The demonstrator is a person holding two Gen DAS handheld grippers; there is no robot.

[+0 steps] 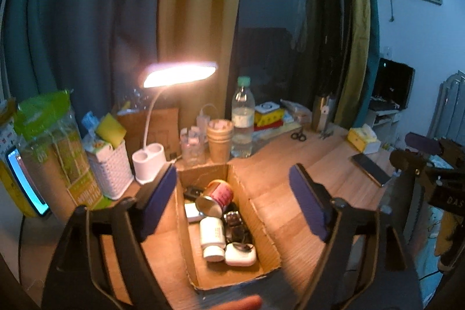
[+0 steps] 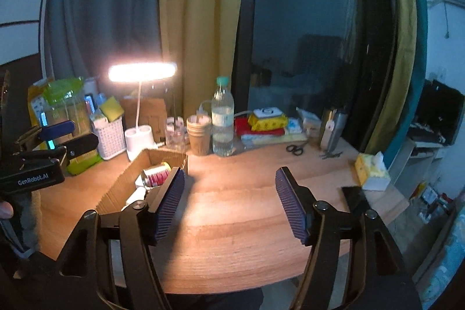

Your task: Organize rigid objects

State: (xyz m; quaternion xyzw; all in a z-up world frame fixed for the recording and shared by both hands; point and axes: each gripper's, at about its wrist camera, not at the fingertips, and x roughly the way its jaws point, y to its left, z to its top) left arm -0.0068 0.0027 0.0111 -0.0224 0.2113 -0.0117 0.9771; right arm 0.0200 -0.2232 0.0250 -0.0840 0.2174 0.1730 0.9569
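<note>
Presently, left hand-held gripper [image 1: 232,202]: spread wide and holding nothing, hovering above the cardboard box [image 1: 270,237] with the box opening between its pads.
Right hand-held gripper [image 2: 229,202]: also spread and unloaded, over a bare stretch of the wooden surface [image 2: 238,252], just right of the box.
Task things: the rigid objects sit inside the box, a red-labelled tin can [image 1: 216,198] on its side at the far end, a white pill bottle [image 1: 212,237] lying nearer, a white case [image 1: 240,254] at the near end, and a dark item between them that is too dim to name.
Risk, rolling: the can and bottle both lie sideways, so a nudge from a pad could roll them against their neighbours.
Risk, box wall: the box looks light and its flaps stand loose; a descending pad could catch a flap and drag or tip the box.
Risk, clutter: the desk lamp [image 1: 180,73], the plastic bottle [image 1: 242,118] and the stack of paper cups [image 1: 220,140] stand just beyond the box's far end, so a far reach could knock them over.
Risk, light: the scene is dim outside the lamp glow, which makes a misjudged grasp likelier.
</note>
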